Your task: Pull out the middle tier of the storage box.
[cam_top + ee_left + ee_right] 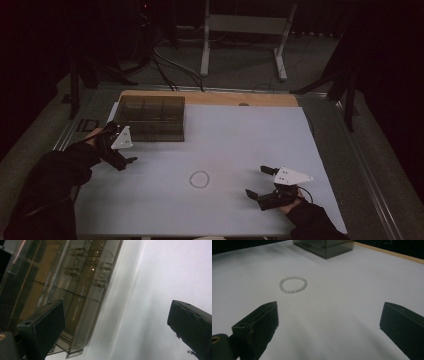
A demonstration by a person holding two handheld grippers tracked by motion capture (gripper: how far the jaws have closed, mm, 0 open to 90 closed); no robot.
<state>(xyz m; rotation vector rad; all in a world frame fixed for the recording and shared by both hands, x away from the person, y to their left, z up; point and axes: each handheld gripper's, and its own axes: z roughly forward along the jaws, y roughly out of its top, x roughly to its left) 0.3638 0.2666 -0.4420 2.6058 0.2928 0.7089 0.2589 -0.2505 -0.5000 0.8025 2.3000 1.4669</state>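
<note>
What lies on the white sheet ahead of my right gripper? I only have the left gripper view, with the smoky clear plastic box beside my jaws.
Observer: A pale beaded bracelet, laid flat as a closed ring, ahead of the right gripper.
Operator: Is that gripper holding anything?
Observer: No. Its jaws stand wide open with bare white sheet between them.
Operator: How does the bracelet sit relative to the box?
Observer: In the high view it lies apart from the smoky clear plastic box, nearer the person and toward the sheet's middle.
Operator: And my left gripper?
Observer: The left gripper hovers open off the box's near left corner.
</note>
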